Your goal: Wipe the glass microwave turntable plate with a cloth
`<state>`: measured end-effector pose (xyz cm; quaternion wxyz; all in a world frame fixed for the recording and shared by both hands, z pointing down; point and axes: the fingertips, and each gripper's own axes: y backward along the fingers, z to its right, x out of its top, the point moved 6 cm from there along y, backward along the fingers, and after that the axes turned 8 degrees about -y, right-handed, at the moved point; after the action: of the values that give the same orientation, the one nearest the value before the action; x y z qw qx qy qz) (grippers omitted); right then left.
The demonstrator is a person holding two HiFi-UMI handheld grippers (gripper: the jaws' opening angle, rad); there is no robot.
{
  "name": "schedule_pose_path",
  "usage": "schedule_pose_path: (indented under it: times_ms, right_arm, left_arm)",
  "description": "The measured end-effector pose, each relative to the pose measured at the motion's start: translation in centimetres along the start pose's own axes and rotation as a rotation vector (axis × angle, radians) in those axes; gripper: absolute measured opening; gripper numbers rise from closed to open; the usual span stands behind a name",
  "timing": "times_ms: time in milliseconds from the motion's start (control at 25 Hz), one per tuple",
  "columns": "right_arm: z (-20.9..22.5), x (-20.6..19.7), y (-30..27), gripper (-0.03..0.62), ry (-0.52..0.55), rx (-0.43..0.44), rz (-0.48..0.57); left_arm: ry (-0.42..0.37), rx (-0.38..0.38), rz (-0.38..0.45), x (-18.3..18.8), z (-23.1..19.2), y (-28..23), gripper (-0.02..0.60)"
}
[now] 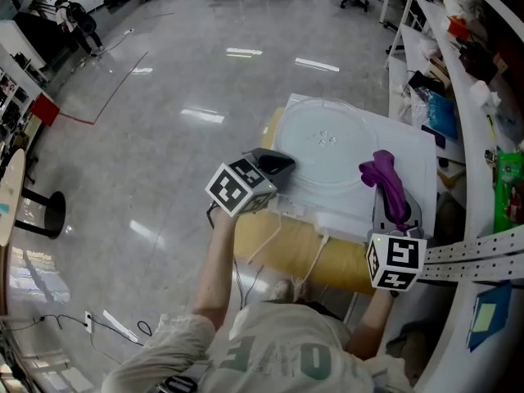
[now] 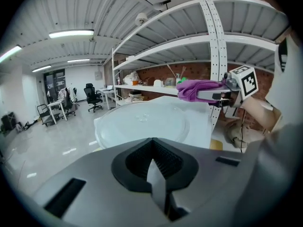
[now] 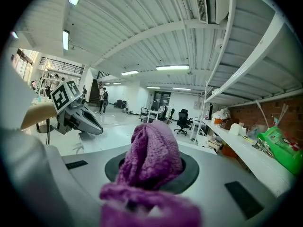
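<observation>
We see the shelving [image 1: 483, 121] on the right only in part, cut off by the frame edge. The white tabletop [image 1: 413, 158] has its near edge hidden behind our arms and a tan surface [image 1: 286, 252] below it. On the tabletop lies the glass turntable plate [image 1: 327, 150]. It is clear on white, so its rim is faint, and its near-left rim is covered by the left gripper [image 1: 278, 165] in the head view.

The left gripper's fingers [image 2: 156, 174] are pressed together with nothing between them. The plate lies just ahead of them; we cannot tell whether they touch its rim.

The right gripper [image 1: 399, 218] pinches the purple cloth [image 1: 386, 182], which buries its jaws in the right gripper view. The cloth is held beside the plate's right rim. From the left gripper view it sits above the tabletop, apart from the glass.

Each gripper carries a cube with black-and-white square markers. Pale letters on the person's shirt [image 1: 286, 359] are creased and cut off, so we cannot read them.
</observation>
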<state>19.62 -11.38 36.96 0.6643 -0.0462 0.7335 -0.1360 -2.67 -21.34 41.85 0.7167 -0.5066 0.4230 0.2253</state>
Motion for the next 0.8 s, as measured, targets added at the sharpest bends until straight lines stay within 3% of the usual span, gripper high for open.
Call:
schedule_pose_path:
  times_ms: [280,400,640,800]
  right_arm:
    - [-0.4,-0.3,0.6,0.049,-0.003,0.0,-0.004]
    - [-0.6,-0.4,0.8,0.048,-0.003,0.003,-0.008]
    - [-0.4,-0.5,0.7,0.049,0.008,-0.008,-0.019]
    - [-0.3,-0.3,0.4,0.049,0.01,-0.008,-0.019]
  left_arm:
    - [-0.14,-0.081,-0.004,0.5,1.5,-0.1,0.002]
    - [-0.166,-0.094,0.018,0.6,1.4,-0.1,0.002]
    - [-0.144,-0.038,0.107,0.9,1.0,0.4,0.002]
    - [-0.087,0.12,0.208,1.7,-2.0,2.4,0.002]
